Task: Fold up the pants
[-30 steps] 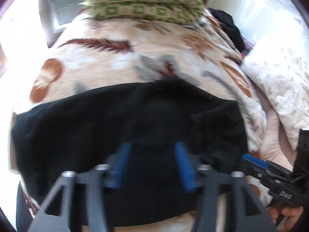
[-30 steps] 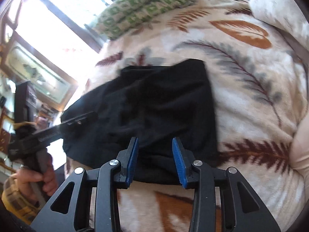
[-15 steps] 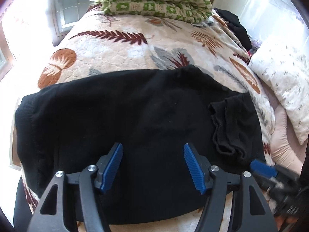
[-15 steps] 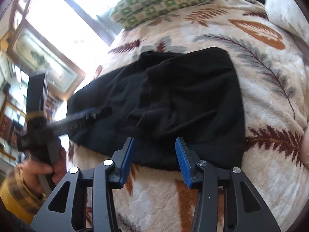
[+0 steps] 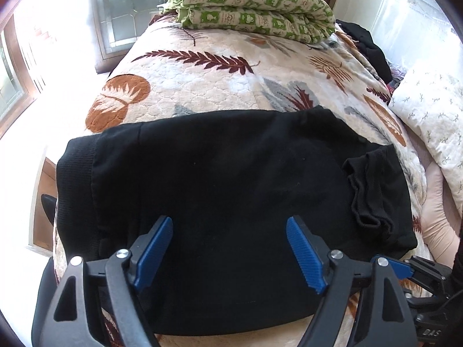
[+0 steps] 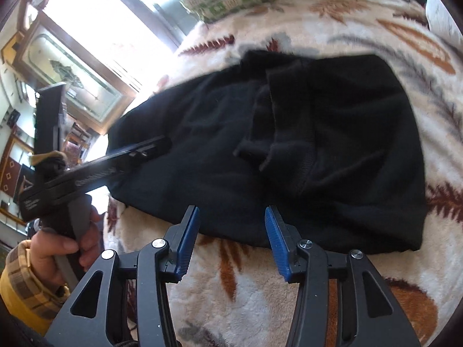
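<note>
The black pants (image 5: pixel 225 190) lie folded in a flat rectangle across the leaf-patterned bedspread (image 5: pixel 220 78), with a rumpled flap (image 5: pixel 373 188) on top at their right end. They also show in the right wrist view (image 6: pixel 289 150). My left gripper (image 5: pixel 228 248) is open wide and empty, just above the pants' near edge. My right gripper (image 6: pixel 231 231) is open and empty, hovering over the pants' near edge. The left gripper also shows in the right wrist view (image 6: pixel 139 153), held in a hand at the left.
A folded green-checked quilt (image 5: pixel 254 3) lies at the bed's far end. A white pillow (image 5: pixel 431 121) and dark clothes (image 5: pixel 367 49) lie at the right. A window and the bed's left edge (image 5: pixel 46 173) are at the left.
Both grippers have drawn back from the pants. The left gripper's jaws have opened much wider. The pants lie flat where they were.
</note>
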Available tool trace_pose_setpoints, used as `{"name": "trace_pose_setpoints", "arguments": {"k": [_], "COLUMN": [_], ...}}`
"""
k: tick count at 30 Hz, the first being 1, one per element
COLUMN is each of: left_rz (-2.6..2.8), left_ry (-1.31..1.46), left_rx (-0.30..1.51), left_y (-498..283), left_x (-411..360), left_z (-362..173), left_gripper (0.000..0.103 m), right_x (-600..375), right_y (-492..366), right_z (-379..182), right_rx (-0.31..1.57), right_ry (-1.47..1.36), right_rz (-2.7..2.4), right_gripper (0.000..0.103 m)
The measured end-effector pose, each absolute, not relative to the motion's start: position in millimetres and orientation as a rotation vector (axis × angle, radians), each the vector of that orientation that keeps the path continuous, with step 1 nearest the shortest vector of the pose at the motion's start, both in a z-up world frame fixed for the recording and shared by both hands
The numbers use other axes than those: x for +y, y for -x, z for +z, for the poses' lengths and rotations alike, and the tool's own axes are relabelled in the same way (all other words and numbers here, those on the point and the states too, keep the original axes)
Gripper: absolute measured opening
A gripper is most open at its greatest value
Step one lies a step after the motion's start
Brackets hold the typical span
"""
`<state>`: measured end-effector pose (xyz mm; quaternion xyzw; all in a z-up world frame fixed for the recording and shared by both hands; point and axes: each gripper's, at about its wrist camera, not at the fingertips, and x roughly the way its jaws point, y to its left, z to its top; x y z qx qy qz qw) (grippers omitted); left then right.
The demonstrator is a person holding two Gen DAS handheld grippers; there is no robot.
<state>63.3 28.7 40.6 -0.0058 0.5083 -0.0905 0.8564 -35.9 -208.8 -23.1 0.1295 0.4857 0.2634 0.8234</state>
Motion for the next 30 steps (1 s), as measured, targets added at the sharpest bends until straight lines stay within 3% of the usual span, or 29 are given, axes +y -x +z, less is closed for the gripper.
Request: {"name": "trace_pose_setpoints", "arguments": {"k": [8,9,13,22,30], "left_rz": [-0.213,-0.206,-0.155,-0.084,-0.068], "left_ry": [0.02,0.027,0.06,0.218,0.233], "left_rx": [1.069,1.074,1.068,1.058,1.108], "left_y": [-61,-62,-64,-83,-106], "left_x": [45,52,87,167,181], "left_z": [51,53,63,77,54], "left_gripper": [0.086,0.09,0.091,0.091,0.087], "right_x": [-188,-183,-152,-97,-40], "right_y": [46,47,54,54,64], "right_z": [-7,-5,2,11,3], "right_rx": [0.994,0.987,0.96,0.927,0.899], "right_ry": [-0.203,-0.185,-0.081,0.061,0.208], "right_rz": [0.581,0.591,0.628,0.693,0.789], "right_gripper": [0.049,0.051,0.064,0.065,0.065]}}
